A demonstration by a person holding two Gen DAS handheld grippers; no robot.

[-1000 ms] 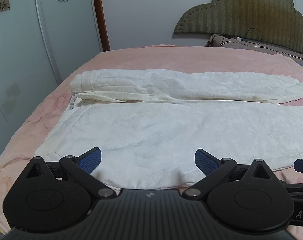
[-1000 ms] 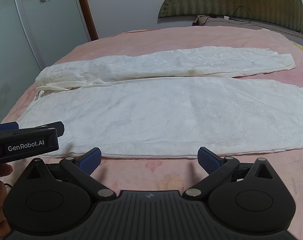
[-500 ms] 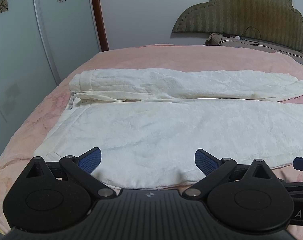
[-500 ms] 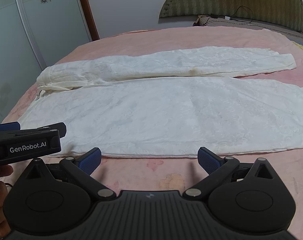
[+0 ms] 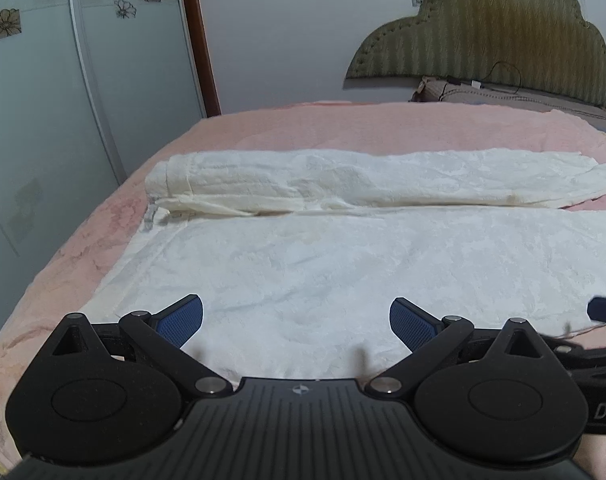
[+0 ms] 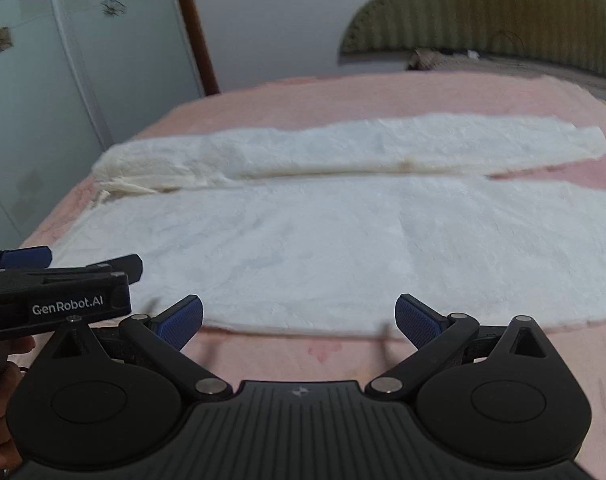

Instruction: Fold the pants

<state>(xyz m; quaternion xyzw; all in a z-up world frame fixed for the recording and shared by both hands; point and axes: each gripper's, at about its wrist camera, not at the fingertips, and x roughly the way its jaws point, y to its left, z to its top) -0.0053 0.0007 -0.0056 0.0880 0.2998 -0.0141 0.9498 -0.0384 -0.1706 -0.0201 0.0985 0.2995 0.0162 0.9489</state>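
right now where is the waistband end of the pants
In the left wrist view the waistband sits at the left end of the white pants, near the left edge of the pink bed, on the wardrobe side.

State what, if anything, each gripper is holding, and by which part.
Nothing is held. The left gripper and the right gripper are both open, their fingers apart, near the front edge of the white pants lying flat on the bed.

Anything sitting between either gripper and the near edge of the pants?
Nothing visible. The pants lie flat on the pink bedspread; the open left gripper is over the near leg, the open right gripper just short of its edge.
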